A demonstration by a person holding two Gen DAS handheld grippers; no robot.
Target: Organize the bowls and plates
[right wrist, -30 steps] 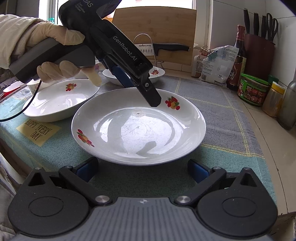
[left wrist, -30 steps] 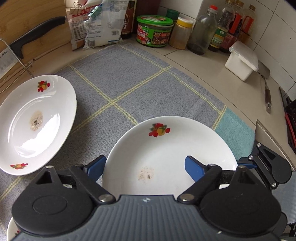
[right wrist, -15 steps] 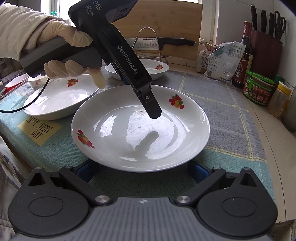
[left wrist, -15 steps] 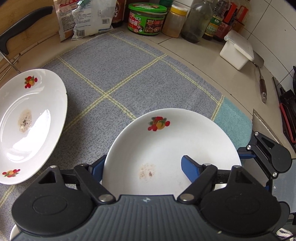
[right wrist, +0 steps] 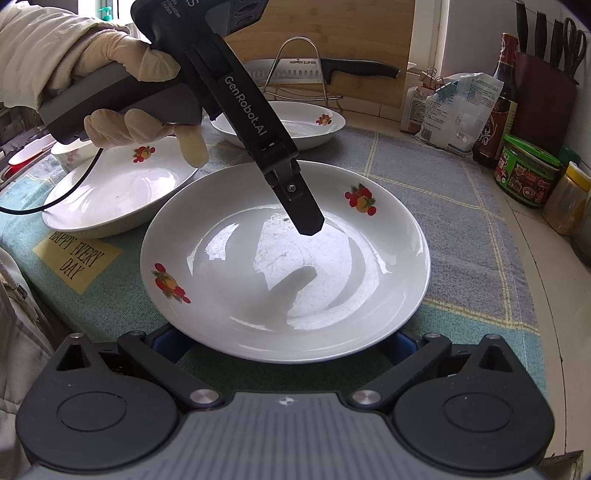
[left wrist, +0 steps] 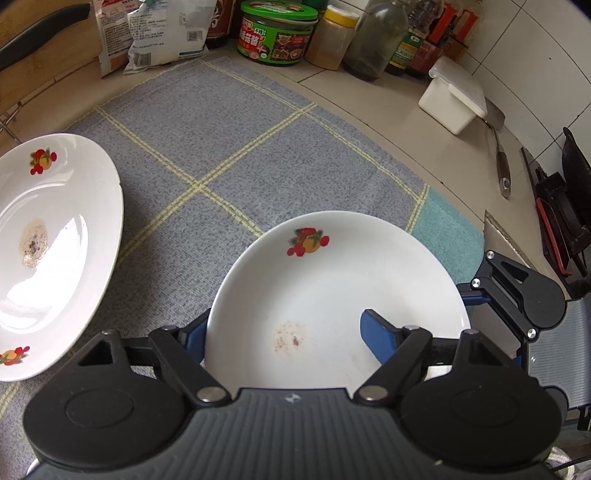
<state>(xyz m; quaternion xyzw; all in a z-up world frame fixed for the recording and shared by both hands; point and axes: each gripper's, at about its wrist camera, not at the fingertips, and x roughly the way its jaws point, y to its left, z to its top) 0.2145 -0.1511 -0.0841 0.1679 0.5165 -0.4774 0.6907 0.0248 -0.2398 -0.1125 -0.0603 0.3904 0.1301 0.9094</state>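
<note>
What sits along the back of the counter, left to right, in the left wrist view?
White bag → green-lidded jar → yellow-lidded jar → dark glass bottle → white lidded box → spatula.

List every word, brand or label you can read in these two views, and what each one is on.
"GenRobot.AI": on the left gripper's black arm.
"SUPOR": on the knife blade in the wire rack.
"HAPPY EVERY DAY": on the yellow patch of the teal cloth.
Chinese characters on the green-lidded jar: not clear enough to transcribe.
Print on the white bags and bottle labels: too small to read.
</note>
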